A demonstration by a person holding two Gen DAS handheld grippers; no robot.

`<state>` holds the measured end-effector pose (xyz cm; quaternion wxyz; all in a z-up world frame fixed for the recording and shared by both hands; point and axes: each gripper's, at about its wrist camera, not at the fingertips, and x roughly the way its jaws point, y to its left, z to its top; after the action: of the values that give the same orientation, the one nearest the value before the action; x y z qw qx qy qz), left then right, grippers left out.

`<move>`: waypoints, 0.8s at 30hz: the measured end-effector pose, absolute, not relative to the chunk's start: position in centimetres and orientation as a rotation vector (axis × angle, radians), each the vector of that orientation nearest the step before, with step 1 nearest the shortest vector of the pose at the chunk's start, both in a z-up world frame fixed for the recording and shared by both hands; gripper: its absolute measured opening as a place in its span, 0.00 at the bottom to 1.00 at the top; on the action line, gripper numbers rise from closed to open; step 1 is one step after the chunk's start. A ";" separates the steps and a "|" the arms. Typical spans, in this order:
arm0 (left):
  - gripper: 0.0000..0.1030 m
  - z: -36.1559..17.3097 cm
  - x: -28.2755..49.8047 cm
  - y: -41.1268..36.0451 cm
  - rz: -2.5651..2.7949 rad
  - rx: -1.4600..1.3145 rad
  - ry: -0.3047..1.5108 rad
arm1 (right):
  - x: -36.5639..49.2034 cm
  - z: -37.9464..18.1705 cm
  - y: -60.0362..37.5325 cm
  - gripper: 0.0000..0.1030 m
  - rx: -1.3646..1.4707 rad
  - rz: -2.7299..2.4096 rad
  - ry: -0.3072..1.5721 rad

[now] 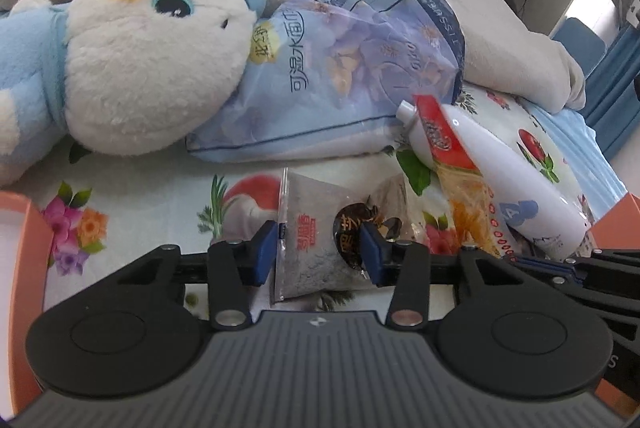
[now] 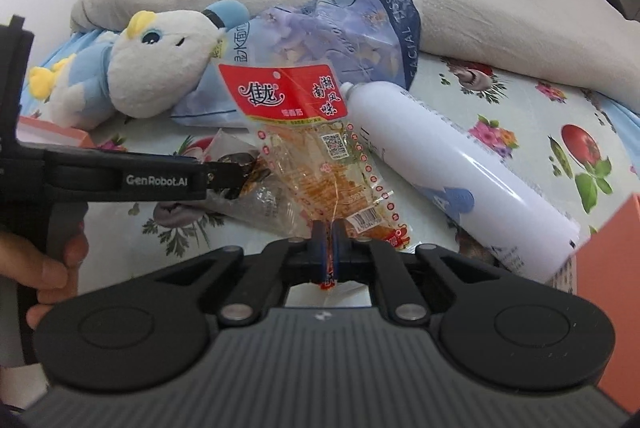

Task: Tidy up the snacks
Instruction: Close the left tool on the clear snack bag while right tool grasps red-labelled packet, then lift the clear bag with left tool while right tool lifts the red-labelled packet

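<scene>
The right tool is clenched on the bottom edge of the red-topped snack packet, which stands up from the pinch and leans away toward the white bottle. The left tool stands partly open with its blue pads either side of the grey snack packet lying on the flowered bed sheet; whether the pads press it yet I cannot tell. So the step looks like a two-handed pick-up of snacks. Next, I judge, the left must finish closing, then both packets go to the orange box at the edges. A plush toy and tissue pack lie beyond.
</scene>
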<state>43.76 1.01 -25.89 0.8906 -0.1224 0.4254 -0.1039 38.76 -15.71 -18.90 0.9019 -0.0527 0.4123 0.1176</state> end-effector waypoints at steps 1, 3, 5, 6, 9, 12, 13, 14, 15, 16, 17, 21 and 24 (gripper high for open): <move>0.46 -25.9 43.4 0.9 -0.214 -0.250 0.884 | 38.5 -18.8 -15.8 0.06 -0.105 0.239 0.852; 0.44 -25.8 42.6 0.6 -0.213 -0.226 0.879 | 37.8 -18.8 -15.6 0.06 -0.123 0.217 0.857; 0.43 -25.7 41.7 0.5 -0.210 -0.234 0.882 | 37.1 -18.8 -15.6 0.06 -0.143 0.202 0.855; 0.42 -25.7 41.2 0.6 -0.211 -0.244 0.884 | 36.6 -18.8 -15.7 0.06 -0.139 0.198 0.856; 0.41 -25.7 39.4 0.8 -0.209 -0.239 0.879 | 35.3 -18.6 -16.3 0.05 -0.103 0.187 0.860; 0.40 -25.5 37.6 0.8 -0.205 -0.225 0.882 | 33.7 -18.4 -16.8 0.05 -0.071 0.172 0.862; 0.40 -25.4 37.0 0.9 -0.208 -0.226 0.885 | 33.2 -18.3 -17.0 0.05 -0.060 0.168 0.863; 0.40 -25.3 36.5 1.0 -0.210 -0.226 0.887 | 32.7 -18.3 -17.1 0.05 -0.048 0.163 0.864; 0.39 -25.3 36.0 1.0 -0.210 -0.228 0.888 | 32.2 -18.3 -17.2 0.05 -0.036 0.159 0.864; 0.39 -25.2 35.4 1.0 -0.208 -0.227 0.889 | 31.7 -18.2 -17.2 0.05 -0.026 0.157 0.865; 0.39 -25.2 34.7 1.1 -0.203 -0.229 0.889 | 31.2 -18.2 -17.2 0.05 -0.021 0.156 0.866; 0.38 -25.0 32.0 1.3 -0.183 -0.264 0.891 | 28.7 -18.1 -17.1 0.05 -0.001 0.145 0.871; 0.37 -24.7 29.8 1.0 -0.177 -0.247 0.885 | 26.8 -18.0 -17.2 0.05 0.032 0.135 0.876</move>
<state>29.81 0.98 -24.72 0.8926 -0.1192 0.4264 -0.0852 26.76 -17.17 -17.98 0.9034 0.0157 0.4236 0.0652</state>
